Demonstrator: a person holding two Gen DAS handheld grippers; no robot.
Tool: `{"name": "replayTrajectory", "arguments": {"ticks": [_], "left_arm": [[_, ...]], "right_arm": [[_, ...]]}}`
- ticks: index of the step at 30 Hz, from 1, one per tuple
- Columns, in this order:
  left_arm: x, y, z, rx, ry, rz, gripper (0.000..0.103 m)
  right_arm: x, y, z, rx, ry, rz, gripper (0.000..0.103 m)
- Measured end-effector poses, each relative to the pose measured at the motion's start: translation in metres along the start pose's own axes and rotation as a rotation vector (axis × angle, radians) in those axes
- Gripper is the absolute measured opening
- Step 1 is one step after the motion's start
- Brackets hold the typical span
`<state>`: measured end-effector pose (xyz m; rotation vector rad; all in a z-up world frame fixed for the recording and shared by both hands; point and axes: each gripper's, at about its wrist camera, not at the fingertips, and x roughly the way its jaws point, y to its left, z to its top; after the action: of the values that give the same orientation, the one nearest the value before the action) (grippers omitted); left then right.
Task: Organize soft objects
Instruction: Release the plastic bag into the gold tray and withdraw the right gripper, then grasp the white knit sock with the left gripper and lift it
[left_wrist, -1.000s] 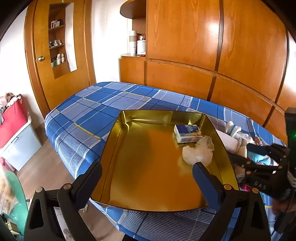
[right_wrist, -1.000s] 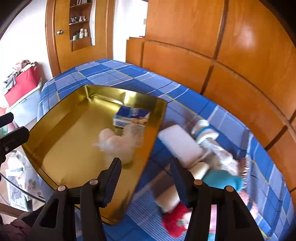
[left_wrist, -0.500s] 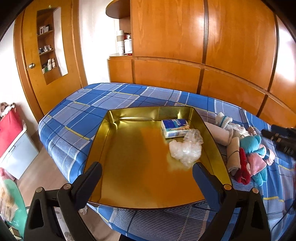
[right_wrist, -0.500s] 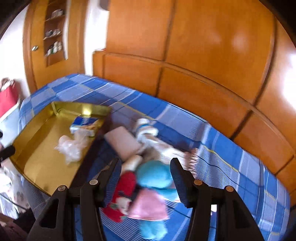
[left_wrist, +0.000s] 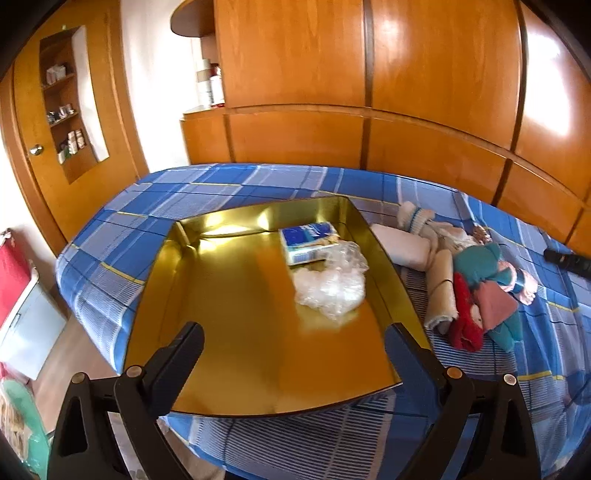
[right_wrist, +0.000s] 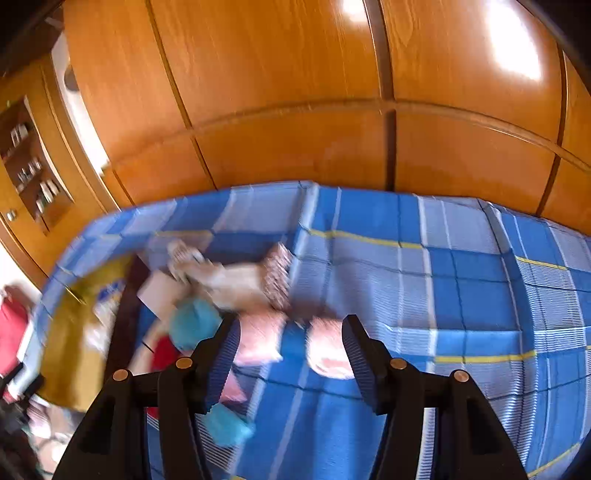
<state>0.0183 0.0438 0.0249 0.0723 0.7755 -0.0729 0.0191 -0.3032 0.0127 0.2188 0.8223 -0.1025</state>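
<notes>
Soft toys (left_wrist: 476, 280): light, limp pile right of gold tray (left_wrist: 155, 295); pinch a bunched limb
Right gripper (right_wrist: 288, 332): jaws opening, nothing between them
Left gripper (left_wrist: 291, 347): spread wide, empty

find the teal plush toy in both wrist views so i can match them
Left wrist: the teal plush toy lies right of centre on the bed, just right of the gold tray.
Right wrist: blurred, lower left, by the left finger of the right gripper.
Shared landmark: the gold tray, at the far left here.
</notes>
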Motion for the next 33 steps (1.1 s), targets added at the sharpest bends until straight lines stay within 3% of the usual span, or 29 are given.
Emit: {"name": "replayTrajectory", "arguments": {"ticks": [7,17,25,33], "left_arm": [[0.008,-0.019,0.008,0.048,0.029,-0.053,0.097],[0.025,-0.064,0.046,0.155,0.043,-0.148,0.09],[0.065,-0.101,0.079,0.087,0.173,-0.278,0.072],[0.117,-0.133,0.112,0.03,0.233,-0.27,0.062]], "right_arm": [[0.018,-0.007,-0.026,-0.042,0.028,-0.038,0.058],[0.018,-0.019,-0.027,0.003,0.013,-0.01,0.058],[0.016,-0.024,-0.024,0.036,0.008,-0.009,0.058],[0.014,-0.028,-0.021,0.065,0.006,0.006,0.058]]}}
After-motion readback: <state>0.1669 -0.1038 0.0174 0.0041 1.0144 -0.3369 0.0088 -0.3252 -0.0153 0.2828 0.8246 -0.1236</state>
